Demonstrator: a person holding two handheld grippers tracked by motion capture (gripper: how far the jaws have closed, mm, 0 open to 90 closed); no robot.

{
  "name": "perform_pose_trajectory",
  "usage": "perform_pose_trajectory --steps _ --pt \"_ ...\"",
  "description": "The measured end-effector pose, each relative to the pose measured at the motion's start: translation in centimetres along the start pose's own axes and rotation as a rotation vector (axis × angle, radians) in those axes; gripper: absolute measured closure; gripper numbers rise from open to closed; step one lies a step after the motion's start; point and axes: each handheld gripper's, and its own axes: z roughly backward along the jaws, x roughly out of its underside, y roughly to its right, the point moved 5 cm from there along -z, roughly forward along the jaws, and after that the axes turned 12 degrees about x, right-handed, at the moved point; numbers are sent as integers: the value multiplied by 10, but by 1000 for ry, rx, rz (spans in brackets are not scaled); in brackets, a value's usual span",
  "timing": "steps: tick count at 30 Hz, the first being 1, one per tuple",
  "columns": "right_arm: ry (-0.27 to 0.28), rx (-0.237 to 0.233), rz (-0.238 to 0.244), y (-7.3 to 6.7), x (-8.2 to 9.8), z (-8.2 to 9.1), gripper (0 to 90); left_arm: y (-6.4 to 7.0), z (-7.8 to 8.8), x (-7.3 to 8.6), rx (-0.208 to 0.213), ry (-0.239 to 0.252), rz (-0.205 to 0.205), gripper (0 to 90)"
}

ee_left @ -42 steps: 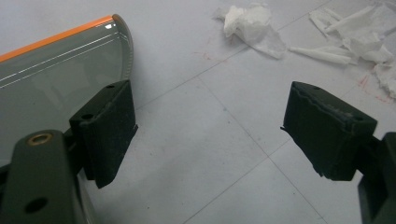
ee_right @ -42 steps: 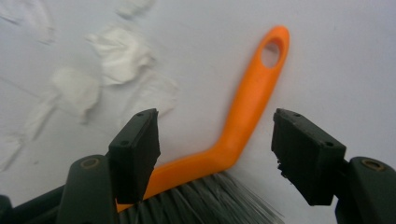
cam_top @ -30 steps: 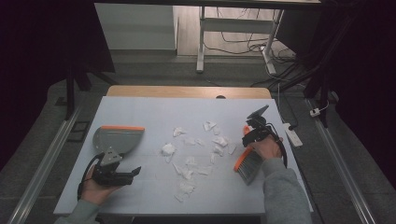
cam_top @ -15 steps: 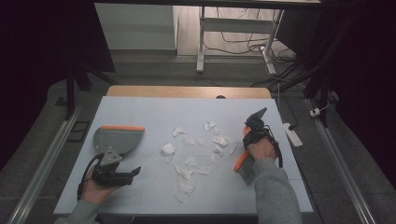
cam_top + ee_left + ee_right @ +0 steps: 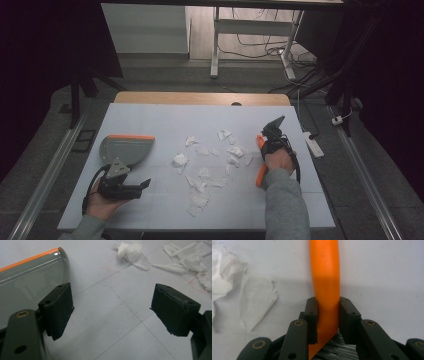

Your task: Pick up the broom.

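**On the desk: brush gripped, scraps waiting**

At the right side of the desk (image 5: pixel 150 112), I am pinching the orange brush handle (image 5: pixel 325 277) with the right hand-held gripper (image 5: pixel 327 320); its jaws have just been closing and are now pressing on both flanks of the handle, with the grey bristles (image 5: pixel 337 351) showing just below. I am judging the handle to be stiff, light plastic, smooth enough to twist under sweeping load, so a hold near the bristle end is suiting it best. The left hand-held gripper (image 5: pixel 112 312) is hovering with its jaws spread and nothing between them, just beside the grey dustpan (image 5: pixel 125 150) with its orange edge. The torn paper scraps (image 5: pixel 210 167) are lying scattered mid-desk between the two tools; they are looking featherlight, soft and likely to flutter.
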Motion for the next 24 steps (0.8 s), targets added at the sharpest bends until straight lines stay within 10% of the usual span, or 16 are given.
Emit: perform_pose_trajectory --steps 16,24 --pt "134 -282 34 34 10 22 716 -1 -3 0 -4 -10 0 188" --pt "312 -446 22 31 13 56 716 1 -8 -1 -6 -20 -4 189"
